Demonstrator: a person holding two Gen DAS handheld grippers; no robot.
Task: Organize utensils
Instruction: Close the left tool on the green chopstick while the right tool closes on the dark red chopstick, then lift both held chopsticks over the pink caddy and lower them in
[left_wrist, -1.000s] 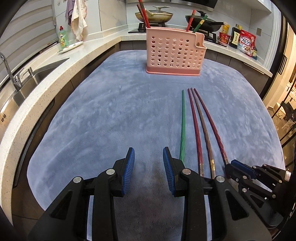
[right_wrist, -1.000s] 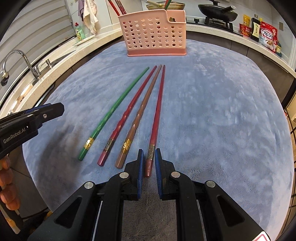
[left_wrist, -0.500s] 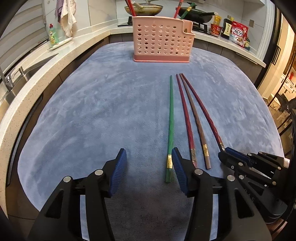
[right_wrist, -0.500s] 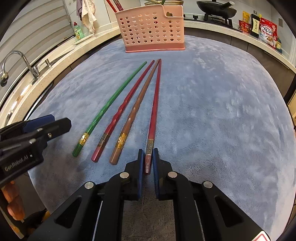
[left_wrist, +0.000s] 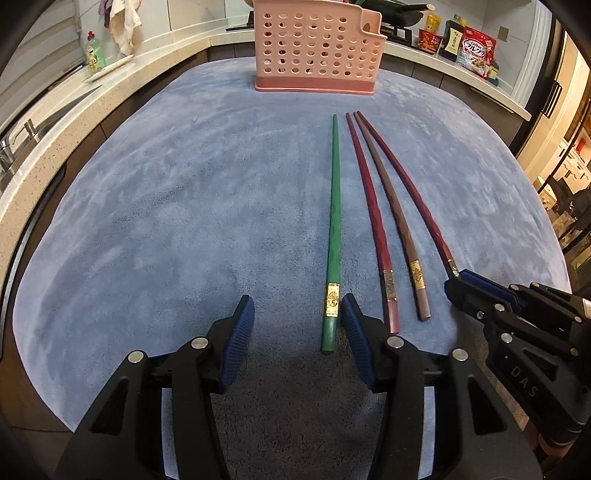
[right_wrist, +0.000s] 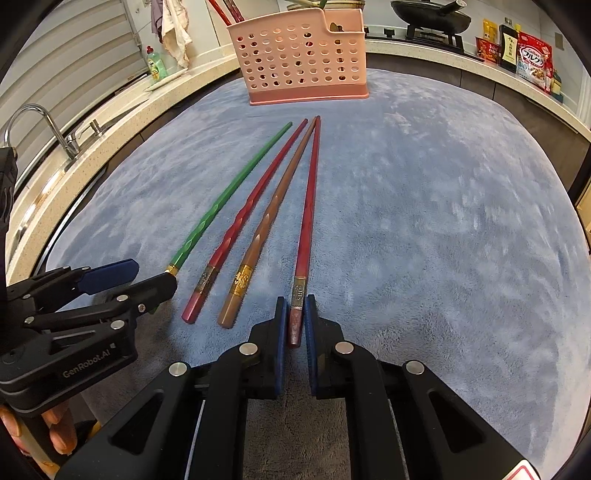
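— Green chopstick (left_wrist: 334, 225) first: where does it lie?

— On the blue cloth (left_wrist: 184, 206), butt end between my left gripper (left_wrist: 297, 332) fingers, which stand wide open and empty. It runs straight ahead toward the pink basket (left_wrist: 317, 48).

— And the right?

— My right gripper (right_wrist: 295, 325) is closed to a narrow slot on the butt of the dark red chopstick (right_wrist: 308, 206), also pointing at the basket.

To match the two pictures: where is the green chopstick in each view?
Left wrist: green chopstick runs up the middle, its thick end between the open left gripper fingers.
Right wrist: it lies leftmost of four, slanting toward the upper middle.
Shared landmark: pink basket at the mat's far end.
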